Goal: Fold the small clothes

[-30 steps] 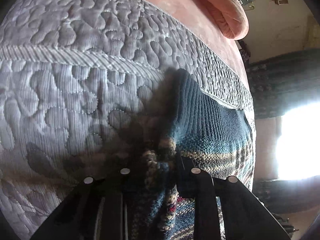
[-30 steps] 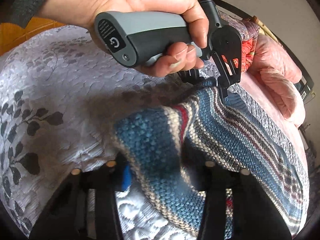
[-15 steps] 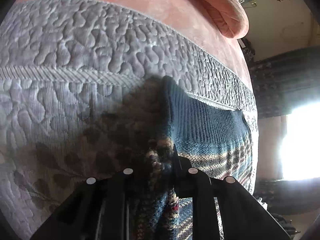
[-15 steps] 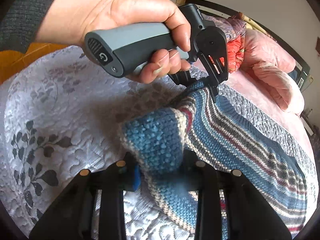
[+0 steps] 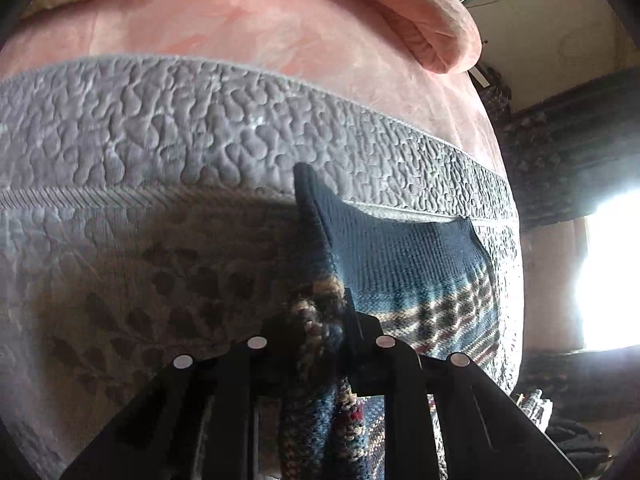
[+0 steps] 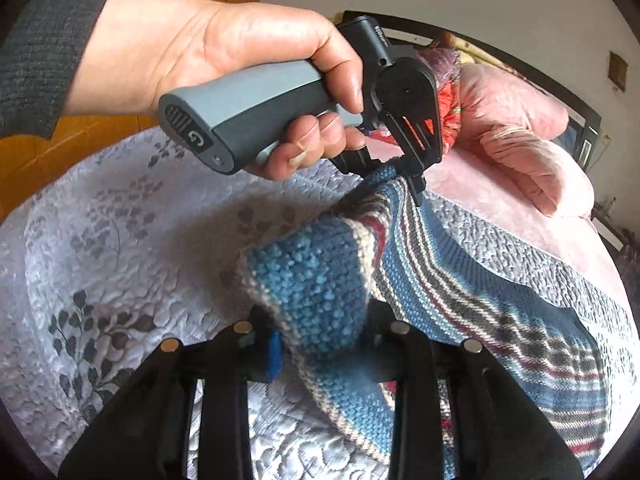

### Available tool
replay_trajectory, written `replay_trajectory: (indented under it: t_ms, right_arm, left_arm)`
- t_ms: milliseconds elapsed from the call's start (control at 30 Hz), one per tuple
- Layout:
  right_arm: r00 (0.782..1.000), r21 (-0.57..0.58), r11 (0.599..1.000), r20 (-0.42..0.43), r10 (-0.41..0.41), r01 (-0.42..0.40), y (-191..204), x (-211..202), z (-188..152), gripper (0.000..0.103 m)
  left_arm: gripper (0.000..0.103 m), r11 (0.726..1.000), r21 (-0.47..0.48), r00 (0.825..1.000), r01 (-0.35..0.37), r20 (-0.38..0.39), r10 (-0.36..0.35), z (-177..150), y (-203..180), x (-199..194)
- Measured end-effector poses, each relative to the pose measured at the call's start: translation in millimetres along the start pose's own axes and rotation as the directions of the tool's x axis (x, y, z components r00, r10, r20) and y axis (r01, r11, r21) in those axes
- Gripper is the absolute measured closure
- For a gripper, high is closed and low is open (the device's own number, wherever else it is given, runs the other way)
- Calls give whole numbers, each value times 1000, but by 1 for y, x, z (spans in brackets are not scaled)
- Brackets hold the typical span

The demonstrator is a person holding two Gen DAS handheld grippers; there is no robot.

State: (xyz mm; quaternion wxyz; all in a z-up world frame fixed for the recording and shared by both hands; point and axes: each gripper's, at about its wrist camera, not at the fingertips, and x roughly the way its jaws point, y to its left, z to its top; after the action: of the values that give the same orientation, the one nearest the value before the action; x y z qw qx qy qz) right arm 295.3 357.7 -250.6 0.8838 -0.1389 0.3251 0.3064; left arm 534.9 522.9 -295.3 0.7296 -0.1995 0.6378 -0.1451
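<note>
We hold one edge of the blue striped knitted garment point(image 6: 320, 292) lifted off the grey quilted bedspread point(image 6: 120, 240); the rest of it trails flat across the bed toward the pink rolled blanket point(image 6: 532, 148). Right claw point(image 6: 320, 344) pinches a blue corner. Left claw point(image 5: 320, 332) pinches the next corner, its handle gripped by the hand point(image 6: 240, 52). Both corners sit close together, likely so the raised edge can be carried over as one even fold.

A small knitted sweater point(image 6: 460, 280), blue with cream, grey and red stripes, is hanging lifted at one edge, its other part lying on the quilt point(image 6: 100, 240).
</note>
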Motion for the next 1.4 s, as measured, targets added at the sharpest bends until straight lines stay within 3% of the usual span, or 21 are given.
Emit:
replay_trajectory:
  t_ms: [733,1400]
  right_arm:
    - [992,211,977,113,-51,26,-87,-86,11,75]
    - [986,351,934,120,-117,68,-163,-133,-22,76]
  left_arm:
    - [84,986,115,993,-119,41,115,8,-136,-36]
    - [84,968,181,985,-172,46,167,3,-245,2]
